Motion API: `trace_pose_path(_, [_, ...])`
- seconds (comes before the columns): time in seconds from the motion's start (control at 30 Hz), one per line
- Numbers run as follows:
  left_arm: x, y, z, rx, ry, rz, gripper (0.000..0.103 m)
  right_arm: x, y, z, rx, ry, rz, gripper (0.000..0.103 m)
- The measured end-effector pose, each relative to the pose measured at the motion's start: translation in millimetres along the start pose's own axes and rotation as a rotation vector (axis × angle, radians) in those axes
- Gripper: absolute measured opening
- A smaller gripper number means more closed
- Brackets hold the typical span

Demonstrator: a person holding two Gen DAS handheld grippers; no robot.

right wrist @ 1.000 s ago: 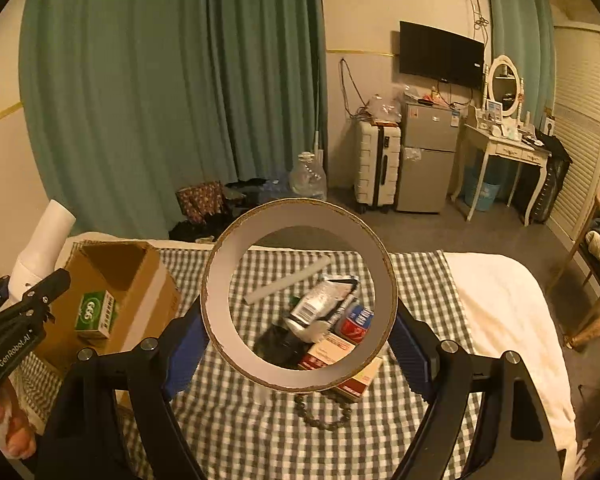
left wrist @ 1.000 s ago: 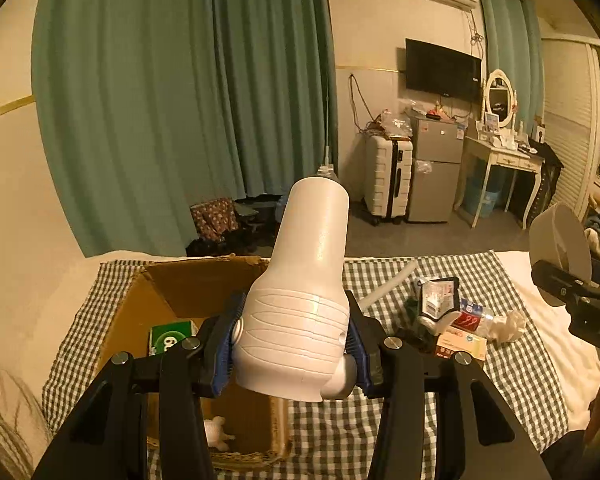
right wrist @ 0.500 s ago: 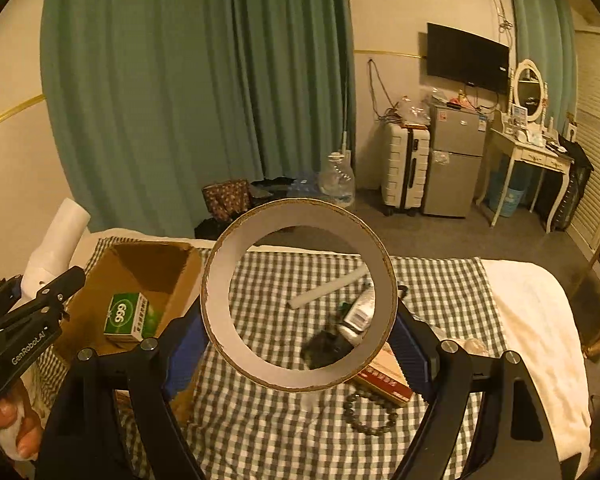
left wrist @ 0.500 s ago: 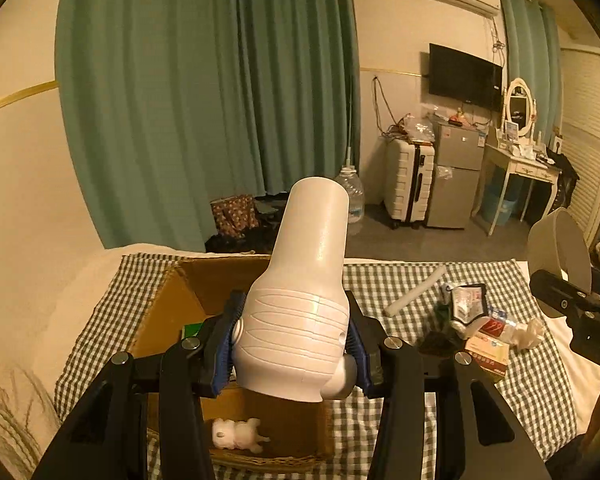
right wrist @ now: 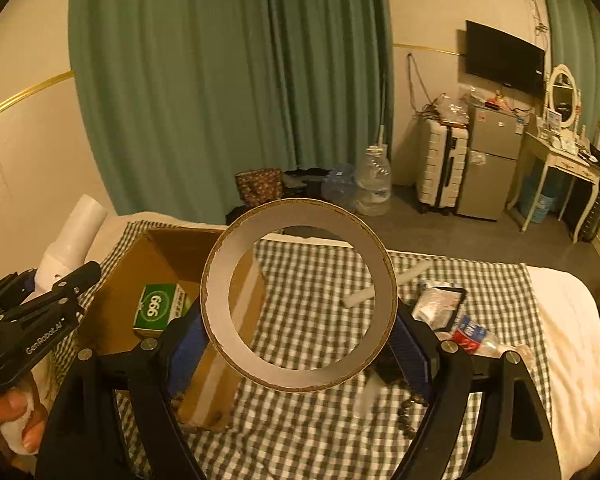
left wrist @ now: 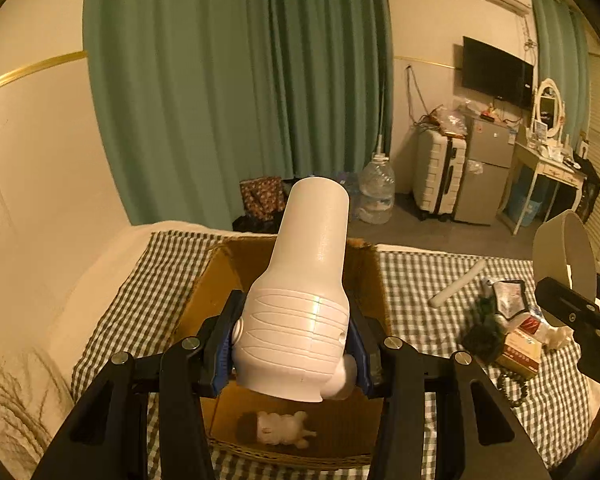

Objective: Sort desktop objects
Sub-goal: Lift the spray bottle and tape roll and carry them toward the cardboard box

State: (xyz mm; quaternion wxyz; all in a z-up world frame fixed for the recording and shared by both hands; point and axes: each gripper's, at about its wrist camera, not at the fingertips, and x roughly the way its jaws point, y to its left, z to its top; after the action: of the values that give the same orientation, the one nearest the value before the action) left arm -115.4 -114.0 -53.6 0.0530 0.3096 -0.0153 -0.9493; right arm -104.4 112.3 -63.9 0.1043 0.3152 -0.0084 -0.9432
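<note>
The left hand-held gripper [left wrist: 292,354] is clamped on the ribbed base of a white bottle [left wrist: 302,304], which tilts up and away over an open cardboard box [left wrist: 216,276]. Directly below the bottle, on the box floor, lies a small white toy figure [left wrist: 282,432]. The right hand-held gripper [right wrist: 300,340] is clamped on the sides of a cardboard ring [right wrist: 300,294], its blue pads [right wrist: 186,344] pressing the rim, with the ring's open face turned toward the camera.

From the right wrist view, a green carton [right wrist: 160,310] marked 999 rests inside the box near its left wall. The box sits on a checked cloth [right wrist: 312,432] spread over the bed. Just past the ring, to the right of the box, a loose pile lies on the cloth: a white tube [right wrist: 414,272], a dark-edged packet [right wrist: 440,302], a plastic bottle with a red label [right wrist: 472,338] and a string of dark beads [right wrist: 408,414].

Beyond the bed stand a large water jug [right wrist: 374,186], a white suitcase [right wrist: 440,166] and green curtains [right wrist: 220,80].
</note>
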Motion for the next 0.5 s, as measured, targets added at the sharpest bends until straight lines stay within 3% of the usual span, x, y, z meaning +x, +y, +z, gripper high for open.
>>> trace_pose_path(0.5, [28.1, 31.3, -5.5, -0.020, 0.057, 0.040, 0.048, 27.5, 36.4, 10.7, -0.043, 0.016, 0.076, 0.082])
